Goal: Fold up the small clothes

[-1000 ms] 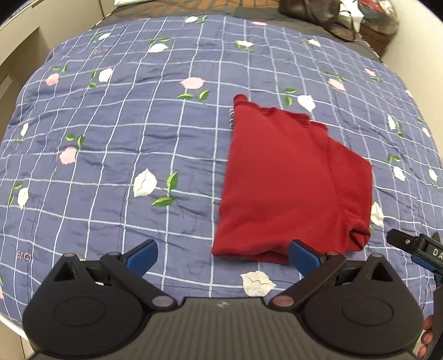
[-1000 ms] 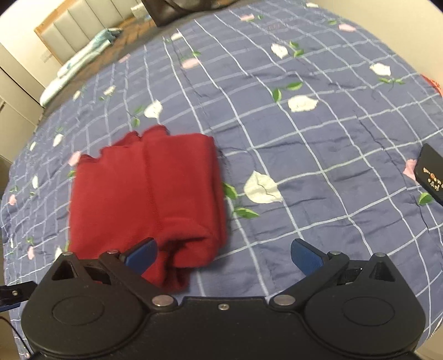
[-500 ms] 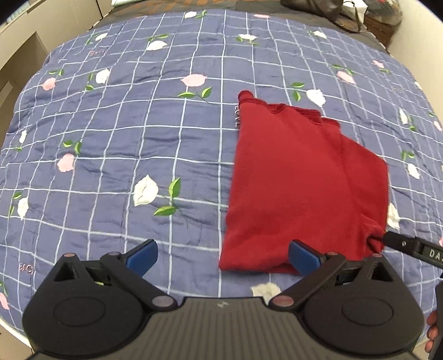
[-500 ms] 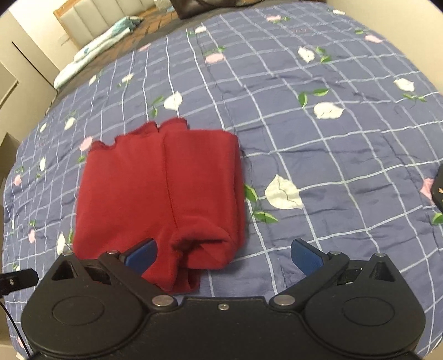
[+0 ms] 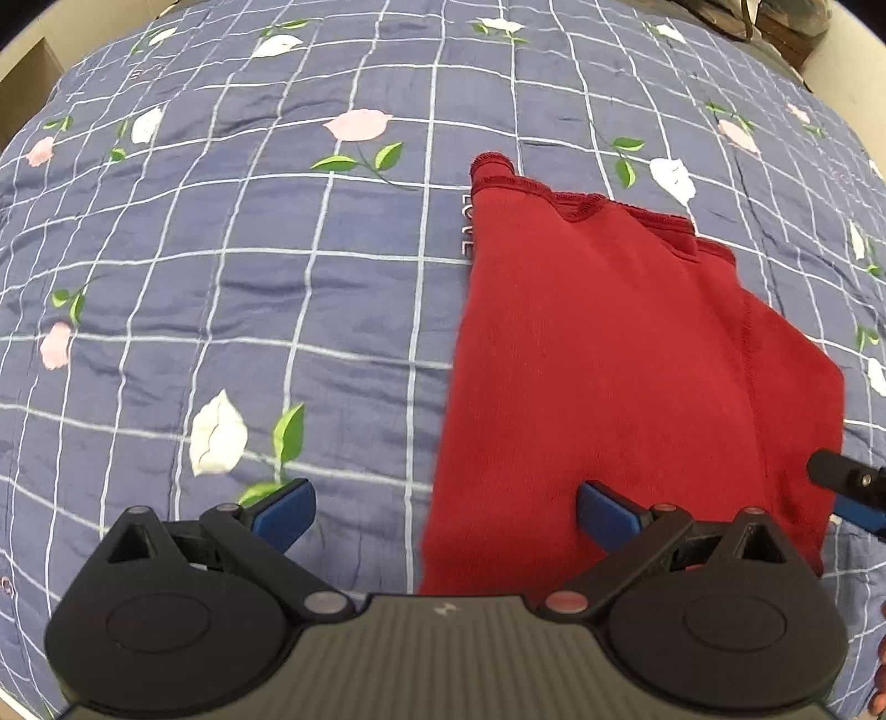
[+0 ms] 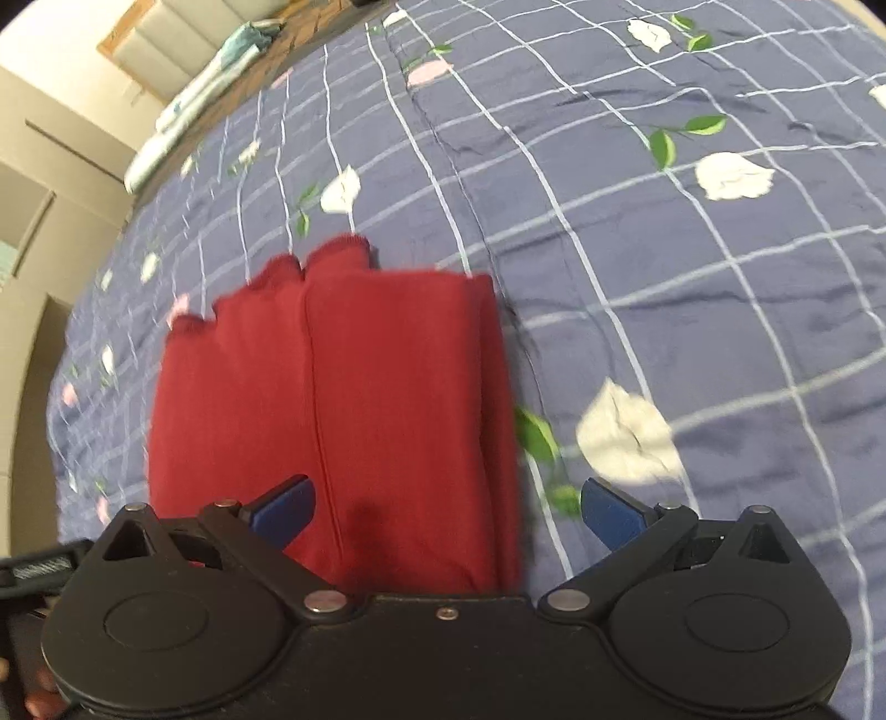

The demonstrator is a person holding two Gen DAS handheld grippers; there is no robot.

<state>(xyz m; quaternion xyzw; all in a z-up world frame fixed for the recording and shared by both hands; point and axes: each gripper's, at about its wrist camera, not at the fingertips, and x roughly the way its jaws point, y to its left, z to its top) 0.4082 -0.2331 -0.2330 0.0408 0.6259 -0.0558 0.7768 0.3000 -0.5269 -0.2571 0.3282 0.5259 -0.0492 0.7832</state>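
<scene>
Currently on the bed: one red garment (image 5: 609, 376), folded, lying flat on a blue quilt (image 5: 277, 310) with a white grid and a print of white and pink flowers with green leaves. A seam runs lengthwise down the garment's upper layer; its scalloped hem lies at the far end. Part of a white embroidered word shows on the quilt at the garment's left edge.

Left gripper (image 5: 446, 512): jaws spread wide, holding nothing. Its near-side blue fingertip lies over the quilt, the other over the garment's near left part; contact cannot be told.

Right gripper (image 6: 447, 512): jaws likewise spread wide, holding nothing. One blue fingertip lies over the garment's near edge, the other over the quilt beside a white flower (image 6: 628, 435). From the left camera, part of this gripper shows at the garment's right near corner.

Background, right camera: a pale pillow (image 6: 194, 105) and a padded headboard (image 6: 166, 44) beyond the quilt.
</scene>
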